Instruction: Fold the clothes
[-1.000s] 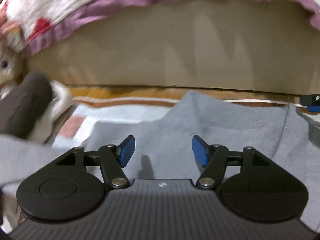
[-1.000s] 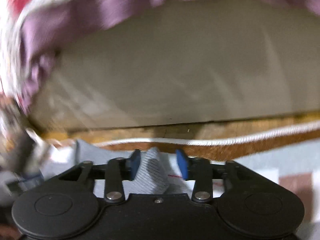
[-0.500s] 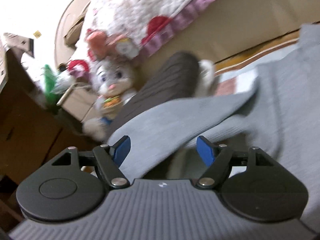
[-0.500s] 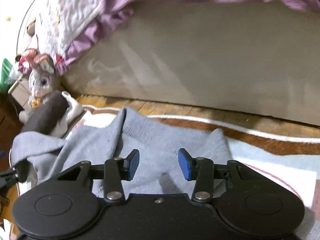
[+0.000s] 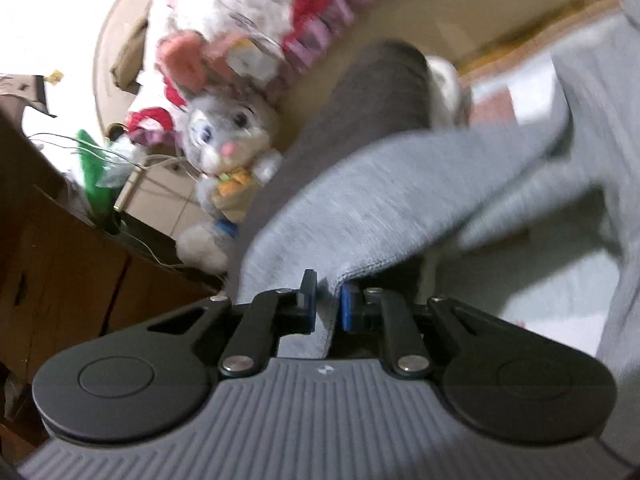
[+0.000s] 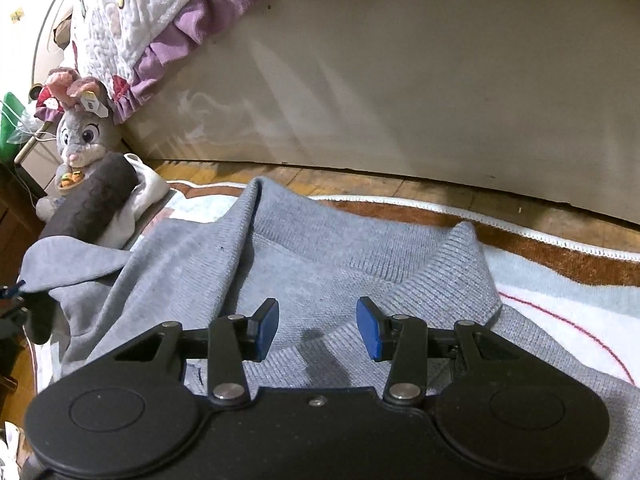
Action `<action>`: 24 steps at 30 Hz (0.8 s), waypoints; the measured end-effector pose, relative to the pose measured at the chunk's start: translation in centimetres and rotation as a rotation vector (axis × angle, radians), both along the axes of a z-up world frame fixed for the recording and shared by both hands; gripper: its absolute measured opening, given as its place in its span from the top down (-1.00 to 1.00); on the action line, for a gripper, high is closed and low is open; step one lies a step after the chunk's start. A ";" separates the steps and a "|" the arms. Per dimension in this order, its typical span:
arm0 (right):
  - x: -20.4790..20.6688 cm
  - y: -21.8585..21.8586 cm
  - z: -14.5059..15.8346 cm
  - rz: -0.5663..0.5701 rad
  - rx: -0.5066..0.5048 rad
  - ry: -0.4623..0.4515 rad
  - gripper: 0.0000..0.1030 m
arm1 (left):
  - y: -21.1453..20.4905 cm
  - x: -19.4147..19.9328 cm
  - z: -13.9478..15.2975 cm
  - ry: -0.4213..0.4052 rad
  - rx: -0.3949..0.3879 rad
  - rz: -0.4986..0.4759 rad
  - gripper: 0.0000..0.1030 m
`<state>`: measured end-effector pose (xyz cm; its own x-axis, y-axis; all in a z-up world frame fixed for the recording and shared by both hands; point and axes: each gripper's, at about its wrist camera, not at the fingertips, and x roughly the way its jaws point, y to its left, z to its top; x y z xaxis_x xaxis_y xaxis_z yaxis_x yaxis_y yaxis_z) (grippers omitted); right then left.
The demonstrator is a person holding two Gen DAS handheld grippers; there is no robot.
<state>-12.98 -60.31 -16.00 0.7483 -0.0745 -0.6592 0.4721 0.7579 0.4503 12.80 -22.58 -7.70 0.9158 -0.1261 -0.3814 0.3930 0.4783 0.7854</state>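
A grey knit sweater (image 6: 320,264) lies on a patterned rug, its ribbed collar toward the wall. My right gripper (image 6: 318,328) is open and empty, just above the sweater near the collar. My left gripper (image 5: 326,304) is shut on an edge of the grey sweater (image 5: 380,200), at its sleeve side, and holds that fold lifted; the left wrist view is blurred. In the right wrist view the lifted sleeve (image 6: 68,260) shows at far left.
A plush rabbit (image 6: 80,136) and a dark grey roll (image 6: 96,200) on white cloth sit at the far left by a quilted bedspread (image 6: 160,20). A beige bed base (image 6: 400,100) runs along the back. The rug's white edge (image 6: 520,228) meets the wooden floor. Brown cardboard (image 5: 60,260) stands to the left.
My left gripper has shut on the sweater's sleeve edge and lifted it. My right gripper let go of the grey fabric it held a second ago and is now open above the collar.
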 end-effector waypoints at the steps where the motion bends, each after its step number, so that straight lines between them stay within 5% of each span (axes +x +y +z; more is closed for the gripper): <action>1: 0.0 0.0 0.0 0.000 0.006 0.000 0.05 | -0.1 0.0 0.7 -0.025 -0.005 -0.008 0.74; 9: 0.3 0.5 -0.7 0.029 0.001 0.020 0.06 | -2.0 4.8 6.9 -0.059 -0.058 0.008 0.91; 15: 0.0 0.3 -1.2 0.031 0.004 0.012 0.06 | -3.4 12.4 13.0 -0.025 -0.168 0.147 0.91; 21: 0.2 0.6 -1.2 0.039 -0.019 0.014 0.06 | -6.5 16.7 11.7 -0.142 -0.058 0.224 0.68; 24: 0.2 0.8 -1.2 0.044 -0.035 0.014 0.06 | -6.3 18.1 11.4 -0.165 -0.144 0.352 0.68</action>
<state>-12.75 -59.50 -17.24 0.7421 -0.0652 -0.6671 0.4441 0.7932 0.4166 30.88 -28.91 3.74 0.9599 0.1640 -0.2275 0.0607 0.6704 0.7395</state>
